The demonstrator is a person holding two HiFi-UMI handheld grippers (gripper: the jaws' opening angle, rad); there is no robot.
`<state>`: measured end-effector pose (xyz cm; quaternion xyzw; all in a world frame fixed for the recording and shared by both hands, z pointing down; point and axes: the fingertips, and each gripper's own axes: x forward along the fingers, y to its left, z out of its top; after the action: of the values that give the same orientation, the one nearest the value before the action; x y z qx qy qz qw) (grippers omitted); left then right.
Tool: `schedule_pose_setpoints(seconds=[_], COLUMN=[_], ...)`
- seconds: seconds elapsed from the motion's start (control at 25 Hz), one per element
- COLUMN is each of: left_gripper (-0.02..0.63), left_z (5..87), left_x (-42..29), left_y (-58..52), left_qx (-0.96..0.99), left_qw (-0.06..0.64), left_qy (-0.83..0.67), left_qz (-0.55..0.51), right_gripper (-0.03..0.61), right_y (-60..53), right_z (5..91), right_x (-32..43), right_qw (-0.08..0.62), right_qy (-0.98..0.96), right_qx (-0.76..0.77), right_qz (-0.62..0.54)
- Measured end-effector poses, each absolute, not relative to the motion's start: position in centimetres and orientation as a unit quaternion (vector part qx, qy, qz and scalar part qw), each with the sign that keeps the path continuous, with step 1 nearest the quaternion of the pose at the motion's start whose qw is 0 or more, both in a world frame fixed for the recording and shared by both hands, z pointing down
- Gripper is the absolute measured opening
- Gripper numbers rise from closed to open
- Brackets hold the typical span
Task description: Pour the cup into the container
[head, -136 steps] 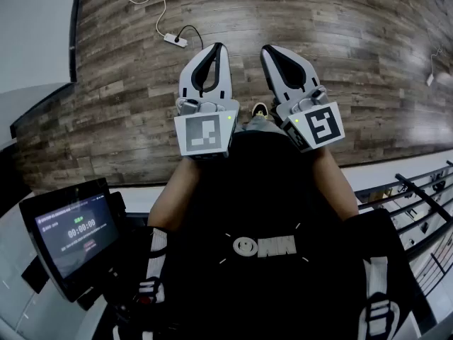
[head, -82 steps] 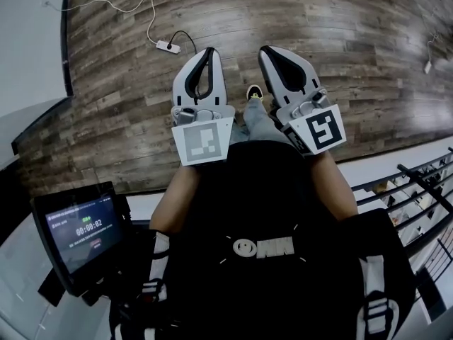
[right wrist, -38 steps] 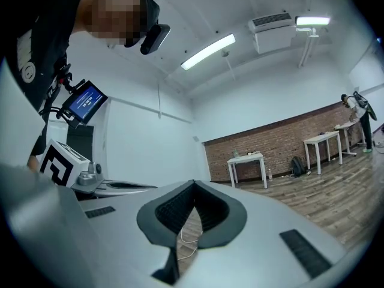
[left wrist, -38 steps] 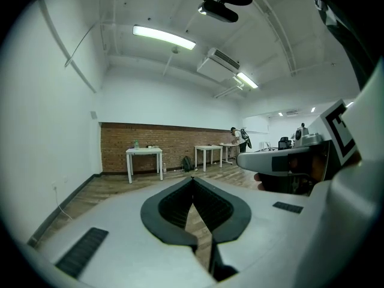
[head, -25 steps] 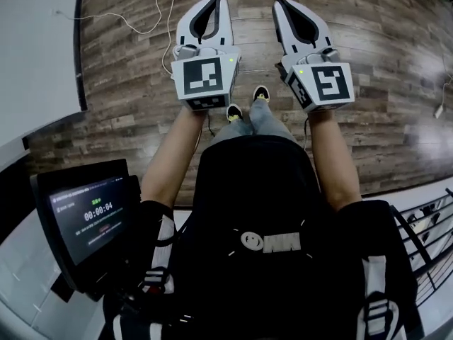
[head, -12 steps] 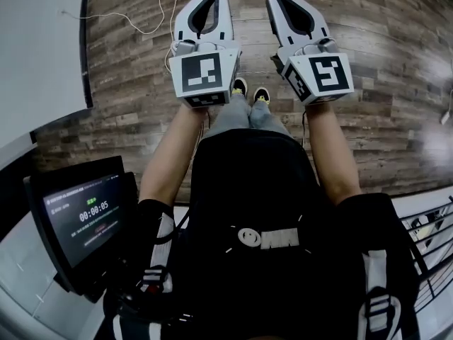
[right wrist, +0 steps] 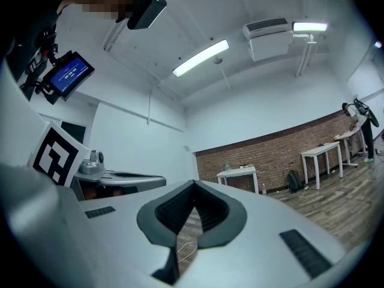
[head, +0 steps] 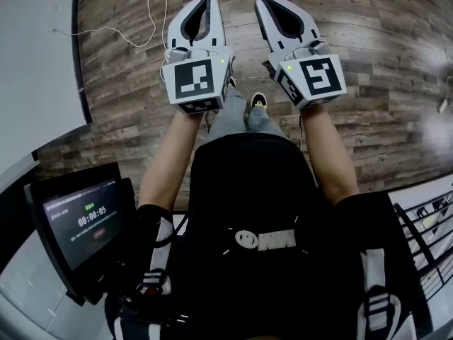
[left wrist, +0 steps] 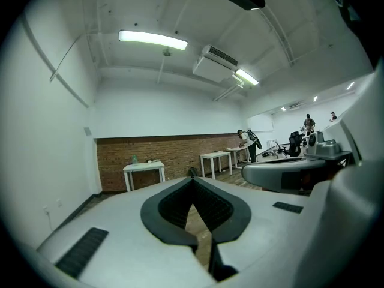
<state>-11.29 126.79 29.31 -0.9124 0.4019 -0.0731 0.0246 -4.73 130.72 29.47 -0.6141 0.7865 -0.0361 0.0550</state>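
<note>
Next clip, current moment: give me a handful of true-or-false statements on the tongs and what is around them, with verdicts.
1. The left tongs are shut with nothing between them. True.
2. The right tongs grip a cup. False: they are shut and empty; no cup shows.
3. Both tongs are held over a wooden floor. True.
4. A container stands on the floor below them. False: none shows there.
5. A lit screen sits at the person's left. True.

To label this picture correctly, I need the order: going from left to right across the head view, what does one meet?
Screen → left gripper → right gripper → metal rack.
</note>
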Motion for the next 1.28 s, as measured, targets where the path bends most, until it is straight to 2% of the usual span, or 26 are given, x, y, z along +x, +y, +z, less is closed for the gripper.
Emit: schedule_pose_setpoints(seconds=[0.32, 0.68, 0.92, 1.28], left_gripper=[0.002, 0.002, 0.002, 0.002], left_z=[30.2, 30.2, 30.7, 31.1], left_x=[-14.0, -16.5, -16.7, -12.6], left_y=[120.0, 113.3, 109.7, 102.5], left_qx=[-0.914, -0.923, -0.921, -0.919], left_qw=[-0.01, 0.002, -0.025, -0.011], left_qy=[0.401, 0.382, 0.387, 0.391], left_qz=[-0.06, -0.045, -0.043, -0.054], right_gripper=[0.003, 0.002, 0.002, 0.003], right_y=[123.6, 116.3, 113.4, 105.4], right_z=[30.7, 30.5, 30.6, 30.5], right_x=[-7.9, -11.2, -10.8, -6.7], right_qw=[0.034, 0.002, -0.013, 0.0], right_qy=[0.787, 0.794, 0.793, 0.8], right_qx=[-0.614, -0.607, -0.608, -0.6], right_qz=[-0.042, -0.033, -0.029, -0.02])
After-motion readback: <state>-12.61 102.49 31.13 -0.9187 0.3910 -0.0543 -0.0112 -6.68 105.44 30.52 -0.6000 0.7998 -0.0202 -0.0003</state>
